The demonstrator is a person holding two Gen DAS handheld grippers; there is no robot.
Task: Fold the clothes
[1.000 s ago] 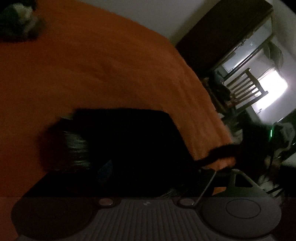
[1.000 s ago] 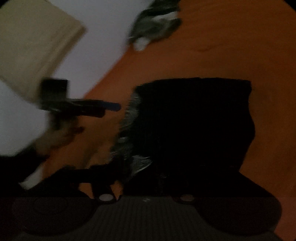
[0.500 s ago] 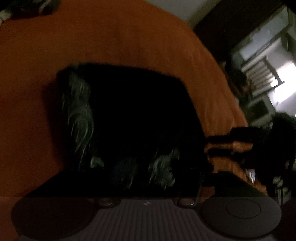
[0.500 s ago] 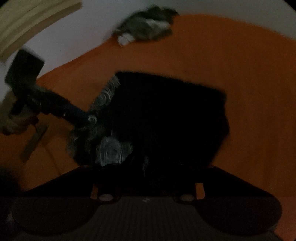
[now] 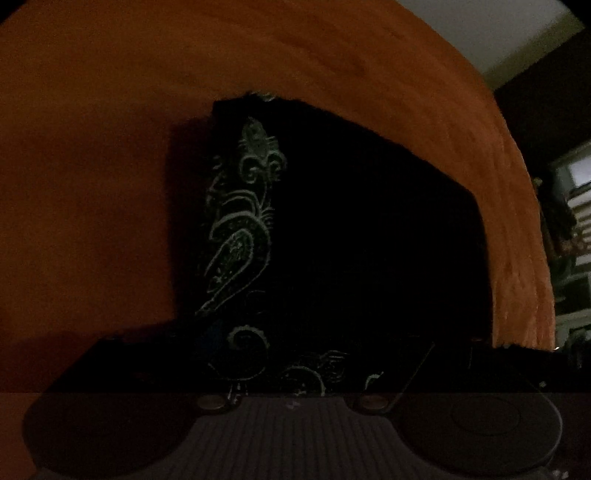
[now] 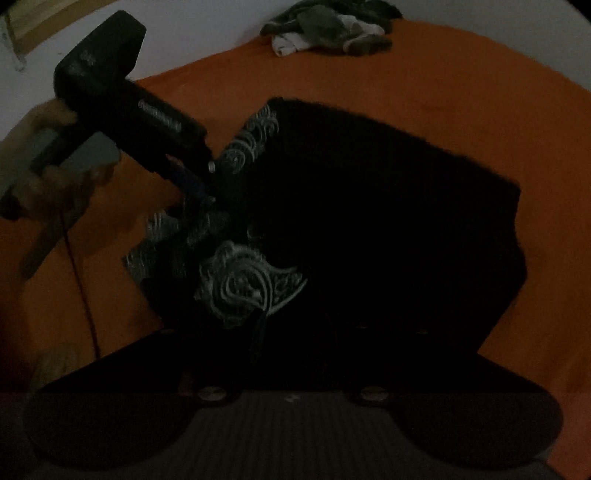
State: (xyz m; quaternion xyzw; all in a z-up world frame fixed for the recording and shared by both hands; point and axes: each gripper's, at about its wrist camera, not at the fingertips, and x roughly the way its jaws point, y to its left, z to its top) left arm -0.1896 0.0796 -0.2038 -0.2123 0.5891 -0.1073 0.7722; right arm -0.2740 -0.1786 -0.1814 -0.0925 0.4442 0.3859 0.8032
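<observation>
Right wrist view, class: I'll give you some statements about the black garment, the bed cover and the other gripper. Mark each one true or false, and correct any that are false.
1. The black garment lies on an orange bed cover. True.
2. The garment is plain, with no pattern. False: a pale paisley print shows on its left part.
3. The left gripper reaches the garment's left edge. True.
4. A grey and white heap of clothes lies at the cover's far edge. True.
5. The heap rests on top of the black garment. False: bare orange cover separates them.
</observation>
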